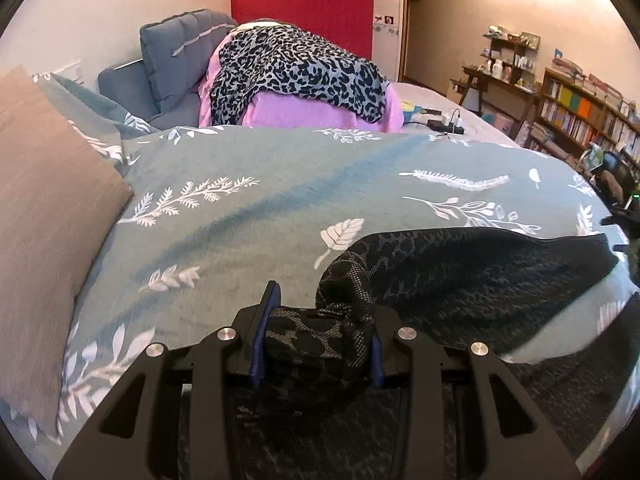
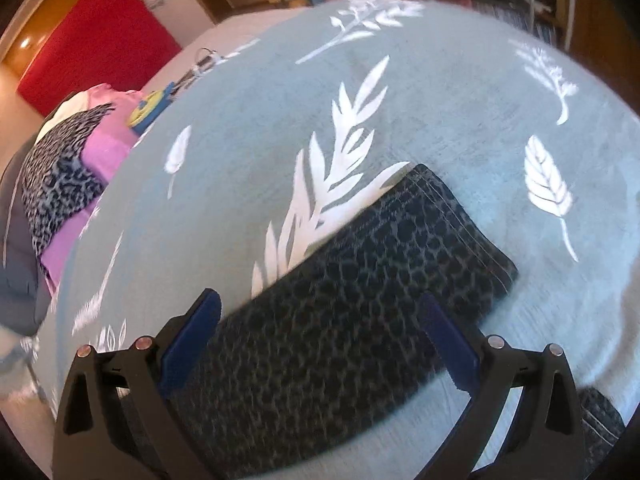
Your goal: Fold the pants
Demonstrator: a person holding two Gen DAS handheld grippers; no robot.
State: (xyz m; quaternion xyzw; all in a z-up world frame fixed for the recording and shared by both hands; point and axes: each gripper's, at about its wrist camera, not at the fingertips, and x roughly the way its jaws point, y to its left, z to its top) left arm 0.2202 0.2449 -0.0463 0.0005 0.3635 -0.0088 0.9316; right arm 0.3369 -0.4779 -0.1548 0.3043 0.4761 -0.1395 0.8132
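On the teal leaf-print duvet [image 1: 280, 200], near its front edge, lie the dark patterned pants [image 1: 480, 276]. The left gripper [image 1: 316, 344] pinches a bunched fold of them. The right gripper [image 2: 320, 340] hovers over a flat hemmed leg, fingers spread wide. No readable writing shows.

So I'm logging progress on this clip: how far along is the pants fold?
Done: little that shows; one leg of the dark patterned pants lies flat on the leaf-print bedspread, hem square. In hand: the left hand-held gripper is shut on a bunched end of the pants; the right hand-held gripper is open over the leg. Left: the folds themselves.
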